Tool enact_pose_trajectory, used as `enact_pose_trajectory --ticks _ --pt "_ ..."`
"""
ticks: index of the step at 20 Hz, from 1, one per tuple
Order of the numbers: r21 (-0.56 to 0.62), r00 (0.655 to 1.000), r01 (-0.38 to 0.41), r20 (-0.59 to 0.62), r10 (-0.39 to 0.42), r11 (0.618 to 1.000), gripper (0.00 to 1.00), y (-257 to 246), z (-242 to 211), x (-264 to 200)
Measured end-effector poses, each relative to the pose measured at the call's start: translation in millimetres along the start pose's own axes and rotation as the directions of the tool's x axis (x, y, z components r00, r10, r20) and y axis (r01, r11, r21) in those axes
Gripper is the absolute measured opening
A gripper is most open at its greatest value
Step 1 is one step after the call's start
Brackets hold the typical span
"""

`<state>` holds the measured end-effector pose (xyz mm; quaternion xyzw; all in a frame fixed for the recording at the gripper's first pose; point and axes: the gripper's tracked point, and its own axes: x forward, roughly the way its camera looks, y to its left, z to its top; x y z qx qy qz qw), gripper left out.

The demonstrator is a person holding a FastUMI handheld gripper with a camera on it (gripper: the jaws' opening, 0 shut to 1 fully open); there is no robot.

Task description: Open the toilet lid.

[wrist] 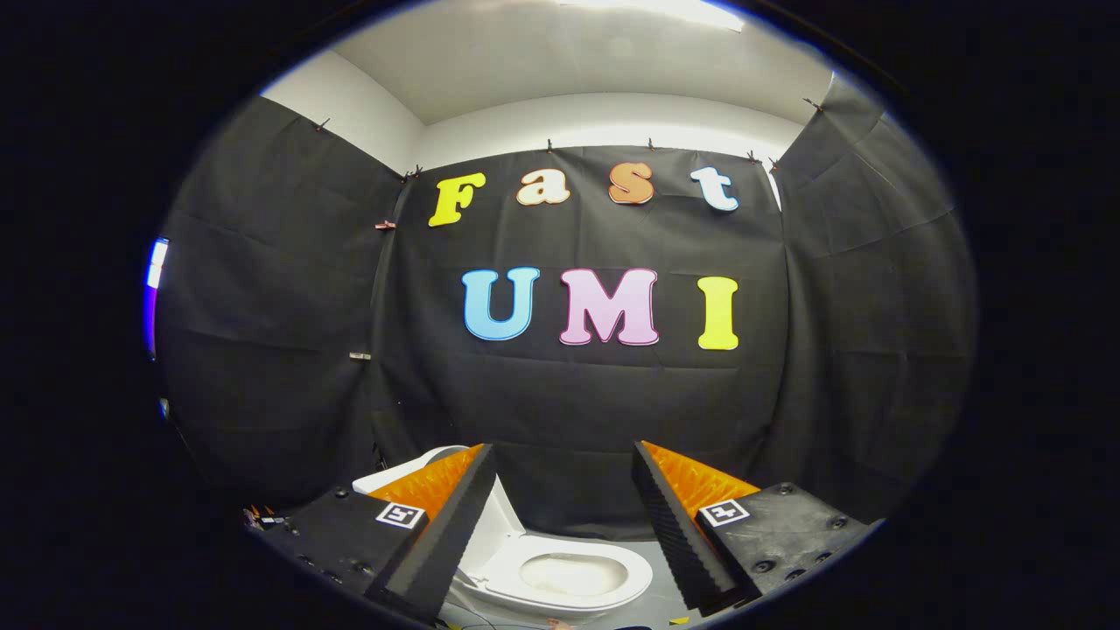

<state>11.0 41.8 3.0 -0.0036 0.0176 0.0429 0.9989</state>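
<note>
Around you hangs the booth's black cloth wall [569, 394], creased and pinned up by small clips along its top edge, with a white wall band and a pale ceiling [569, 61] above it. The cloth drops down behind everything else you see and meets a grey floor [665, 595] low between your fingers.

Below and ahead of you stands the white toilet [560, 573]. You look down on it from above: its oval seat ring is bare and glossy, and the pale bowl shows through the opening. It sits between your two fingers, closer to the left one, whose inner edge covers part of the seat's left side.

The toilet lid [411, 468] is raised. You see it as a white curved panel rising behind the left finger, its rounded top edge peeking out above and to the left of that finger, set back against the cloth. Most of its face is hidden by the finger, so you cannot tell exactly how far it leans.

Your tongs [564, 525] are spread wide apart, with nothing between them but open air, and the toilet seat lies well beyond the tips. Each finger carries a ridged inner pad and a small square marker [401, 514] on its top face.
</note>
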Motion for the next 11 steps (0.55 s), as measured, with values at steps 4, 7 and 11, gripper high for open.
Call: enact_pose_trajectory --ticks 4,7,11 --pt "0.003 1.0 -0.002 0.002 0.002 1.0 0.98 0.1 0.7 0.3" --pt "0.002 1.0 -0.003 0.005 0.003 1.0 0.98 0.3 1.2 -0.6" --pt "-0.002 1.0 -0.005 0.007 0.005 1.0 0.98 1.0 1.5 -0.1"
